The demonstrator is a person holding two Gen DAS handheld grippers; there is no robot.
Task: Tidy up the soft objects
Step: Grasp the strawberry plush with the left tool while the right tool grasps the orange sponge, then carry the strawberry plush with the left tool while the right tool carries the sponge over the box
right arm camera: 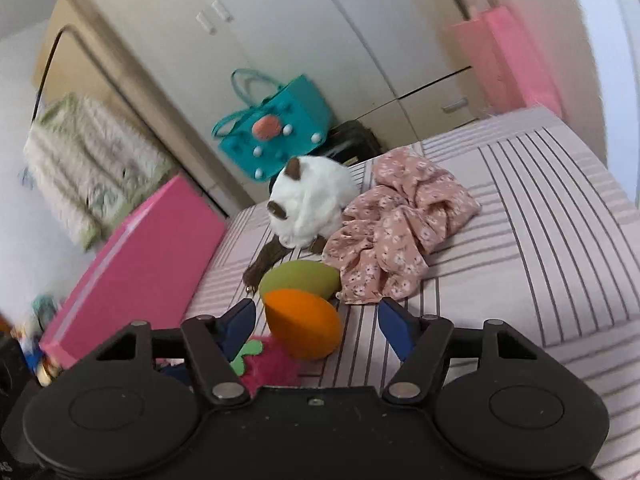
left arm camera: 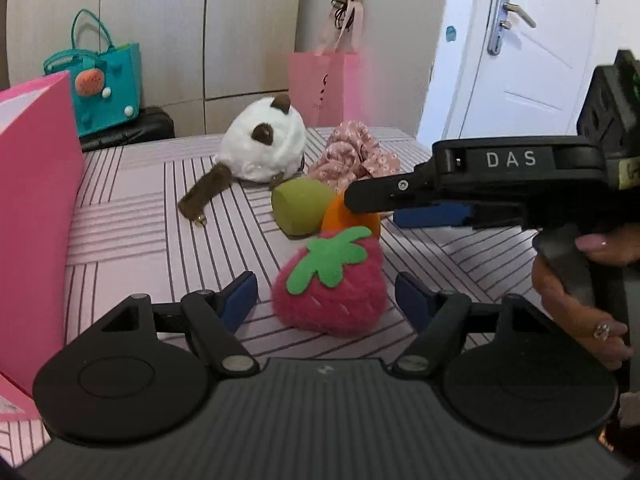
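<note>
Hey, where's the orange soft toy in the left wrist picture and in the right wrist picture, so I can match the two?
Left wrist view: the orange soft toy sits right of centre, mostly hidden behind the plush strawberry and under the right tool's finger.
Right wrist view: it lies low in the centre, between the right tool's open fingers.
Shared landmark: the green soft toy, touching it on its far side.
</note>
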